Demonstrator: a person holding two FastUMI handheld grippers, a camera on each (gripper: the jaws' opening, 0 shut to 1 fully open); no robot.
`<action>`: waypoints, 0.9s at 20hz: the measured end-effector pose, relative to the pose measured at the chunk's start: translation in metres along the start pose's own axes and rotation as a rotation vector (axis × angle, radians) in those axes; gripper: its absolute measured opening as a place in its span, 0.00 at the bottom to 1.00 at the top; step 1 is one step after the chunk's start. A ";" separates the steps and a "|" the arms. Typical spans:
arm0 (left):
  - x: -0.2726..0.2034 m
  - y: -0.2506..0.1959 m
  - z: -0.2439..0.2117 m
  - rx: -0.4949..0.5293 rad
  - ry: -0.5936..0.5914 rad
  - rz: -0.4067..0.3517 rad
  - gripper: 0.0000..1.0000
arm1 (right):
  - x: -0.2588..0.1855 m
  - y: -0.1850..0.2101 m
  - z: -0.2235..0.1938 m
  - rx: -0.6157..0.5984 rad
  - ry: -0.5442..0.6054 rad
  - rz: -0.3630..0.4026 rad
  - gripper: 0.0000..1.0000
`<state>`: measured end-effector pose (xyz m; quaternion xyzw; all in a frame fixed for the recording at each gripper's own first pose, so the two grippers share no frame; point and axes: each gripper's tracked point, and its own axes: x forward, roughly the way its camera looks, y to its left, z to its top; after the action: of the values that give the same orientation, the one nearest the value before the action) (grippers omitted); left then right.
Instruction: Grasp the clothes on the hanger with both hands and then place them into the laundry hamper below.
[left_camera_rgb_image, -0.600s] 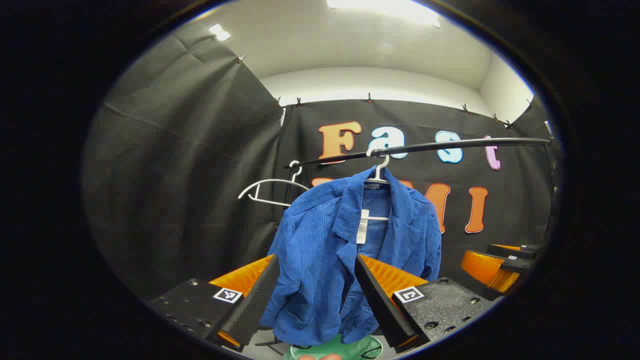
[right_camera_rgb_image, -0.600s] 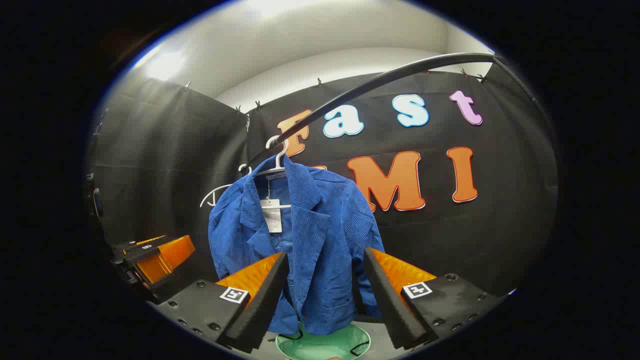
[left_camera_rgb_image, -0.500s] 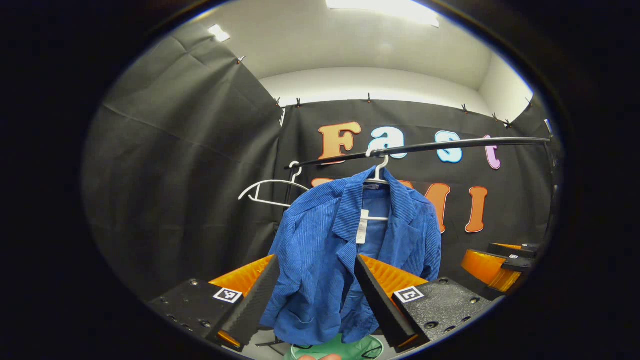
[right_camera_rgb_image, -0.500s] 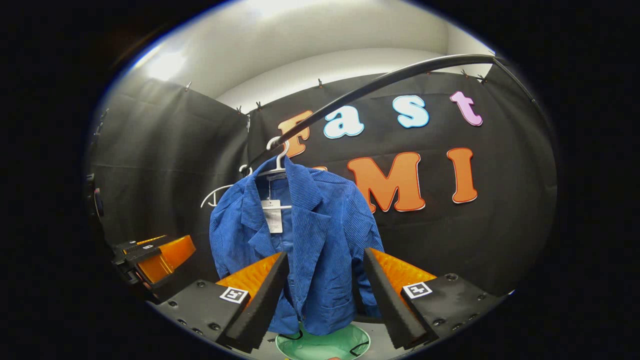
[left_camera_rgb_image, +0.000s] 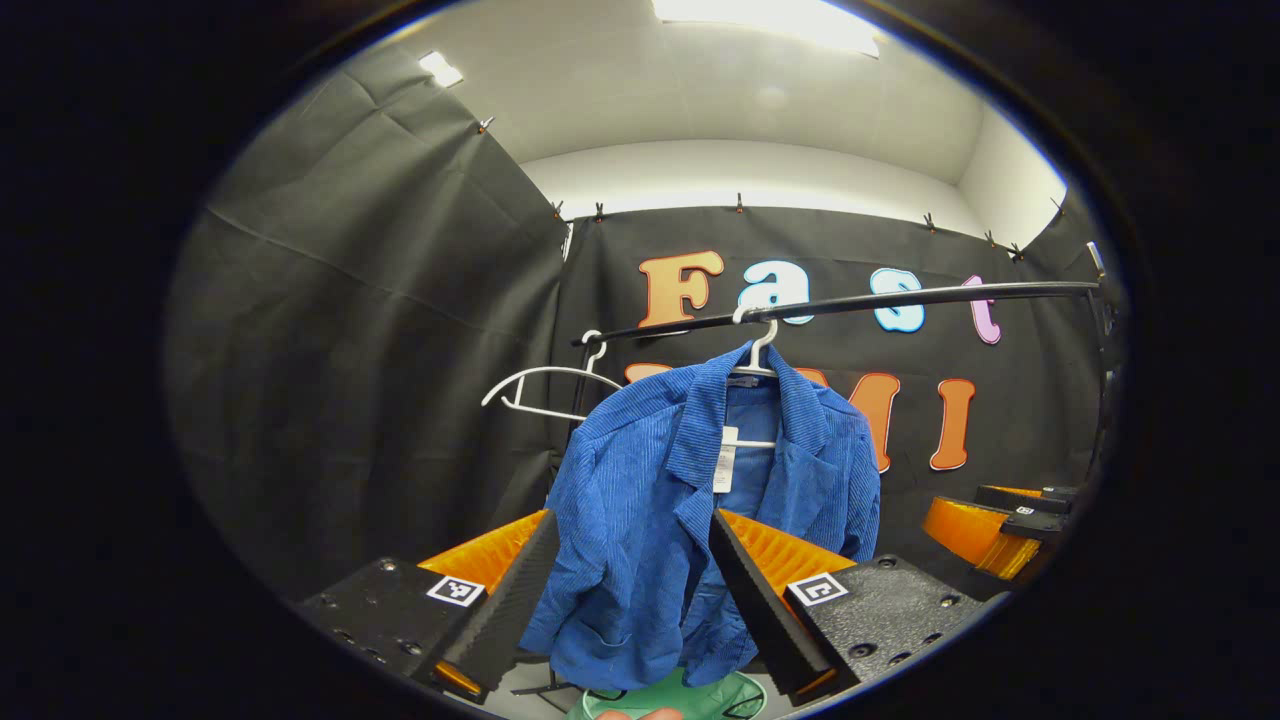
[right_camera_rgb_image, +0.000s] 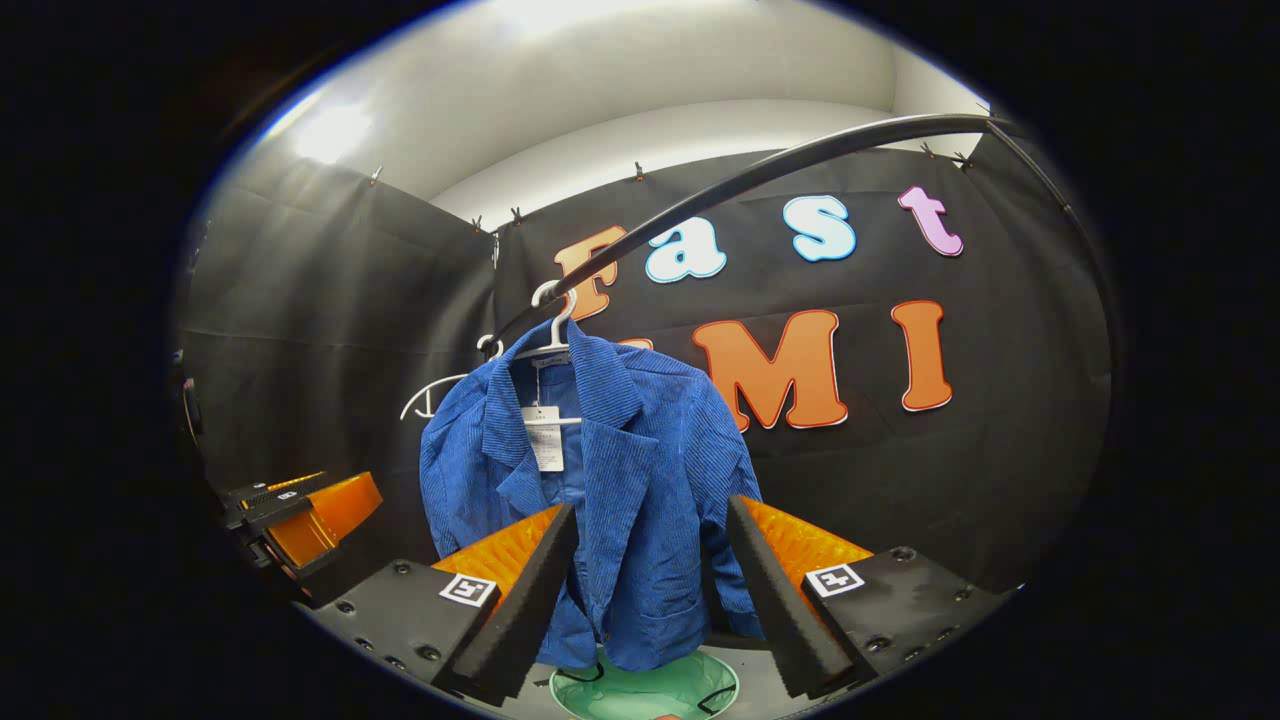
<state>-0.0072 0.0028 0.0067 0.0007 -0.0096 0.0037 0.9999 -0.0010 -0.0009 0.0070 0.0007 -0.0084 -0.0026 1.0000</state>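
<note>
Left gripper (left_camera_rgb_image: 630, 580) held level and aimed at the blue jacket (left_camera_rgb_image: 690, 520), fingers spread wide apart, nothing between them but air in front of the cloth. Right gripper (right_camera_rgb_image: 650, 575) held the same way, fingers also wide apart, pointed at the lower front of the jacket (right_camera_rgb_image: 610, 500). No touching of the jacket by either one, as far as could be judged. Seen also from the left gripper view: the right gripper (left_camera_rgb_image: 1000, 525) low at the far right edge, well apart from the jacket. Seen from the right gripper view: the left gripper (right_camera_rgb_image: 300, 510) low at the left edge.

Jacket hung on a white hanger (left_camera_rgb_image: 757, 345) from the black rail (left_camera_rgb_image: 900, 297), paper tag (right_camera_rgb_image: 545, 435) at the open collar. A second, bare hanger (left_camera_rgb_image: 540, 385) on the same rail, beside the jacket. Green hamper (right_camera_rgb_image: 645, 690) directly under the jacket hem; only its rim visible, so perhaps more of it lower down.

Compared with half a second before: rail, hangers and jacket sat slightly lower in both views, so both grippers tilted up a little. Finger spread unchanged. Jacket hung as before.
</note>
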 end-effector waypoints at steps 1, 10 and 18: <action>-0.001 0.002 0.001 0.003 -0.002 0.004 0.93 | 0.001 0.001 0.000 0.003 0.000 0.001 0.89; 0.006 0.024 -0.004 -0.017 0.012 0.026 0.95 | 0.003 0.011 -0.005 0.004 0.007 -0.019 0.97; 0.016 0.045 -0.004 -0.077 0.024 -0.018 0.93 | 0.054 0.036 -0.047 0.006 0.061 -0.042 0.97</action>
<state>0.0088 0.0482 0.0028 -0.0380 0.0024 -0.0055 0.9993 0.0540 0.0350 -0.0394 0.0038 0.0218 -0.0237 0.9995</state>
